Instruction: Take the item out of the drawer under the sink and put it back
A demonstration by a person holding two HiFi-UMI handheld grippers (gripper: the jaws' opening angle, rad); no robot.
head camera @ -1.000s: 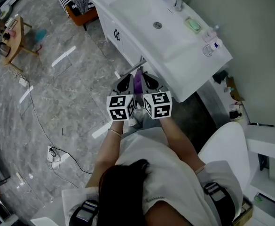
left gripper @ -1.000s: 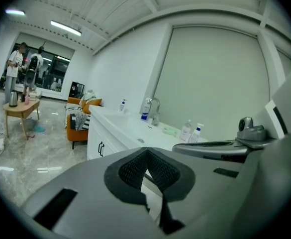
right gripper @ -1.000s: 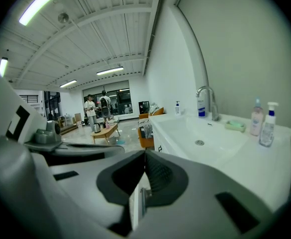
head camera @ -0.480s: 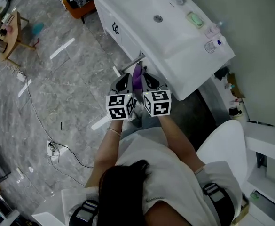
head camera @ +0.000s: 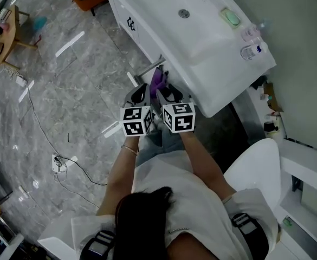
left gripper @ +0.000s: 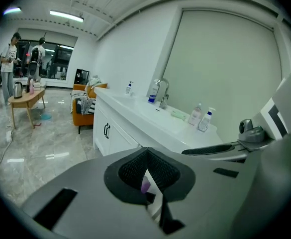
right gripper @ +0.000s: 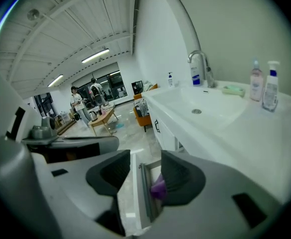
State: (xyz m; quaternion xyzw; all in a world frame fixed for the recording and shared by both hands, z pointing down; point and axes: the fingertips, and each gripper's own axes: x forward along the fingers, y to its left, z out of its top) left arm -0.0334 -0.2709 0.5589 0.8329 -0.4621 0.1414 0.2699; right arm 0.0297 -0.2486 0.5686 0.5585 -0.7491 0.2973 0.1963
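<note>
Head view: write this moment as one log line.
right claw: just opening, purple item between jaws | drawer: open | left claw: shut

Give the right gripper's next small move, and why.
Probably lift the right gripper clear: its jaws have just been opening, and the purple item between them sits over the open drawer, seemingly released.

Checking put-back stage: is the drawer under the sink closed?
No, the drawer stands pulled out from the cabinet, with the purple item over it.
</note>
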